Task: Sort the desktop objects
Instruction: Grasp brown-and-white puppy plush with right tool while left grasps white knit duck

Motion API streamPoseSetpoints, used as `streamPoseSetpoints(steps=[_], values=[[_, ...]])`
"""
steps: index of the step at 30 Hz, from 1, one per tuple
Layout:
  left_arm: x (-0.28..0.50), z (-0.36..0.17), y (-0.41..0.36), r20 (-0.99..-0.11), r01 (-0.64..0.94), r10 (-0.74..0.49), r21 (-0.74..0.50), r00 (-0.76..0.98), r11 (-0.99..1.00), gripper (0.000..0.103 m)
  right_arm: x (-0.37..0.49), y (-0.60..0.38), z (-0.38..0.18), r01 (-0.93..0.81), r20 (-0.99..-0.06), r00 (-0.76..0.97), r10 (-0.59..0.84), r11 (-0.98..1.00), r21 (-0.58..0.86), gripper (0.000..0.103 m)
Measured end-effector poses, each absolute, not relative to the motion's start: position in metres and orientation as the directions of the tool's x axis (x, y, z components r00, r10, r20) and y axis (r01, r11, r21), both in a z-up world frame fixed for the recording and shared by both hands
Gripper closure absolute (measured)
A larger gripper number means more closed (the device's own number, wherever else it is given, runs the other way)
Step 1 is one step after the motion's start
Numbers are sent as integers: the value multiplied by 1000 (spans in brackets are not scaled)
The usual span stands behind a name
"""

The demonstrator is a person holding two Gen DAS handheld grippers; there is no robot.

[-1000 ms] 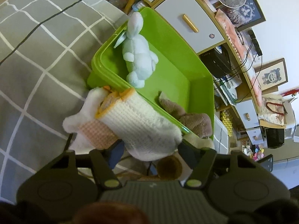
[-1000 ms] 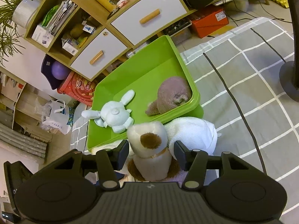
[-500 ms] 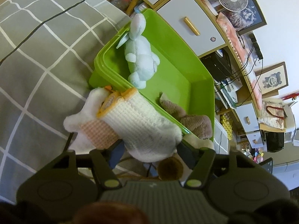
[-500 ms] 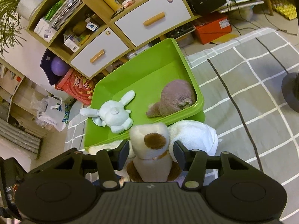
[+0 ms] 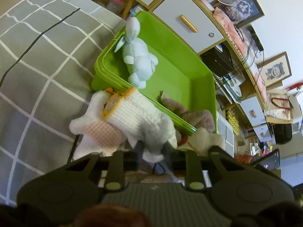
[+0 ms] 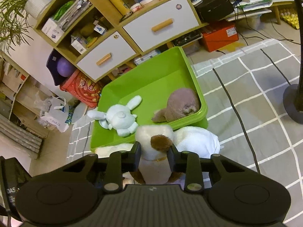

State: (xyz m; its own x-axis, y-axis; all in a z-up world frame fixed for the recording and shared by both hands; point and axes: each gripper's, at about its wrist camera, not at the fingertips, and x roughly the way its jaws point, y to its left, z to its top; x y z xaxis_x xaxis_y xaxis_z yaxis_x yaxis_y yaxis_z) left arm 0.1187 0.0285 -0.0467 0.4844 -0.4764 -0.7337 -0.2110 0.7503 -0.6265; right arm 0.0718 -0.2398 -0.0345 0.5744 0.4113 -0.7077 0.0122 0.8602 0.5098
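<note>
Left hand-held gripper (image 5: 152,149): clenched on white knit toy (image 5: 140,119)
Right hand-held gripper (image 6: 153,157): clenched on cream-brown plush (image 6: 154,145)
Green bin (image 6: 149,81): holds blue bunny (image 6: 119,118), brown plush (image 6: 180,106)

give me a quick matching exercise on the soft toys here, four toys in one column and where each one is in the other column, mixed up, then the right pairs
Toys
1. pale blue bunny
2. brown-grey plush
3. cream dog with brown patch
4. white knitted toy with orange trim

Places
A. between the fingers of the right claw
B. lying in the green bin, at the side nearer the red box
C. between the fingers of the left claw
D. in the green bin, in the corner nearer the grey checked cloth

Pairs: 1-B, 2-D, 3-A, 4-C
</note>
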Motion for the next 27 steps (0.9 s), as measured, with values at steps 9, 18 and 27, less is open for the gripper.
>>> streamPoseSetpoints(steps=[9,18,27], values=[[116,-41,30,-734,-181,-469,-613,492,769,84,65,-253,-19,21,-680,601,421,841,540,72],[123,-46,30,-739,-242,-429,-609,520,756,48,67,-255,-20,34,-684,597,419,838,544,72],[119,-49,29,-736,-256,-431,-617,521,744,72,66,-256,-23,39,-689,594,416,840,541,72]])
